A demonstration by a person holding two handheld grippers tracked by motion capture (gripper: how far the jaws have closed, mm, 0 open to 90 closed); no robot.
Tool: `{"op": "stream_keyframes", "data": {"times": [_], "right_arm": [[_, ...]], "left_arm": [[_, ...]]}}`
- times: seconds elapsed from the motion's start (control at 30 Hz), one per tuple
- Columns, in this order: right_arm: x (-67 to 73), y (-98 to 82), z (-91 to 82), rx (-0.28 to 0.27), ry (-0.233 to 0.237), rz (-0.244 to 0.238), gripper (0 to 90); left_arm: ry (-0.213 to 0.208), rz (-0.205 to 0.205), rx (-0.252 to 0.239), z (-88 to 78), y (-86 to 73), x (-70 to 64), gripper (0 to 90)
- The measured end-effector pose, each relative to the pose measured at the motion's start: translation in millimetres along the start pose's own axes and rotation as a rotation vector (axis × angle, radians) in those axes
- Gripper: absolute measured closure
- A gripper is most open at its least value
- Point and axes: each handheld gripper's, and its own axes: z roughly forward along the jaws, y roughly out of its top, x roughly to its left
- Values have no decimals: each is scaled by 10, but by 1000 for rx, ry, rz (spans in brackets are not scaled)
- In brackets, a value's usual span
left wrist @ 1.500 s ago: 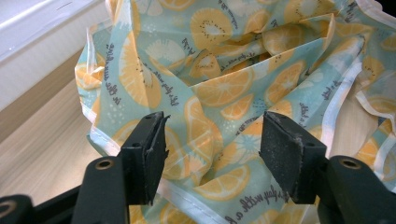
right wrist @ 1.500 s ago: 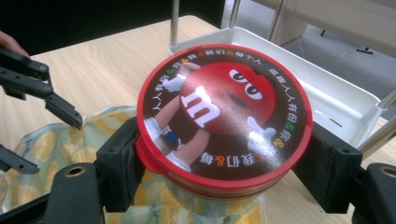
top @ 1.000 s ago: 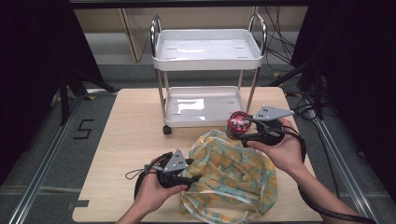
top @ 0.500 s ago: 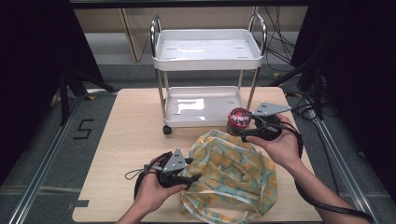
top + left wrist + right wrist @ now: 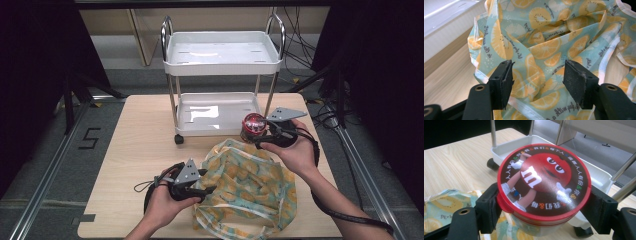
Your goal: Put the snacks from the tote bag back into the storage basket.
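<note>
On the far half of the table (image 5: pixel 125 150) stands one white cart (image 5: pixel 220 52) with two trays, its lower tray just beyond the bag and the tub. One table, one cart, one bag, one tub, two grippers make up the count. Nearer the person lies the single bag (image 5: pixel 250 185), lemon-printed cloth, crumpled, reaching to the table's near edge. Bare wood lies open to the left of the cart and the bag, wide enough to move freely; on the right the bag and the hand leave only a narrow strip before the edge.

At the bag's left side the left gripper (image 5: pixel 202 187) rests with its jaws spread wide, a fold of the cloth (image 5: pixel 541 62) between the pads but not pinched. Above the bag's far right corner the right gripper (image 5: pixel 260 136) clamps the one red-lidded tub (image 5: pixel 544 185) by its sides, held clear of the cloth and near the cart's lower tray.
</note>
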Motion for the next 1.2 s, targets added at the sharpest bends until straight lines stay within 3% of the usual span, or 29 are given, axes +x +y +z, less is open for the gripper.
{"op": "stream_keyframes", "data": {"times": [0.1, 0.23, 0.27, 0.33, 0.4, 0.43, 0.63, 0.67, 0.73, 0.8, 0.87, 0.9, 1.0, 1.2], "right_arm": [[6, 6, 35, -10, -2, 8, 261], [6, 32, 85, 19, 14, 10, 261], [0, 39, 113, 11, 10, 1, 261], [20, 53, 154, 9, 5, 3, 261], [24, 78, 206, 6, 6, -2, 261], [24, 78, 206, 6, 6, -2, 261], [6, 114, 268, 1, 9, -13, 261], [30, 110, 280, 1, 3, 11, 261], [2, 111, 310, -1, 8, -11, 261], [0, 105, 326, 5, 4, 1, 261], [4, 99, 345, -6, 2, 7, 261], [-4, 103, 347, 2, 0, 12, 261], [-35, 110, 357, 5, 0, -4, 261], [-44, 120, 382, -10, -15, 12, 261]], "left_arm": [[-2, -3, -2, 0, 1, -2, 401], [-2, -7, -16, 11, 1, -7, 404], [-3, 19, -6, 3, 14, 9, 404], [-3, 6, -7, 4, 11, 0, 405], [-4, 28, -8, 3, 15, 14, 405], [-1, -6, -12, 6, 6, -6, 405], [0, -4, -24, 14, 2, -7, 405], [-8, -8, -26, 21, 0, -8, 405], [-4, 6, -11, 7, 8, -1, 405], [-3, 20, -8, 5, 13, 9, 404], [-2, 19, -16, 11, 6, 9, 404], [-6, -3, -14, 13, 2, -3, 404], [4, 5, -14, 17, -2, 0, 404], [-2, 3, 0, 13, 5, 1, 404]]}}
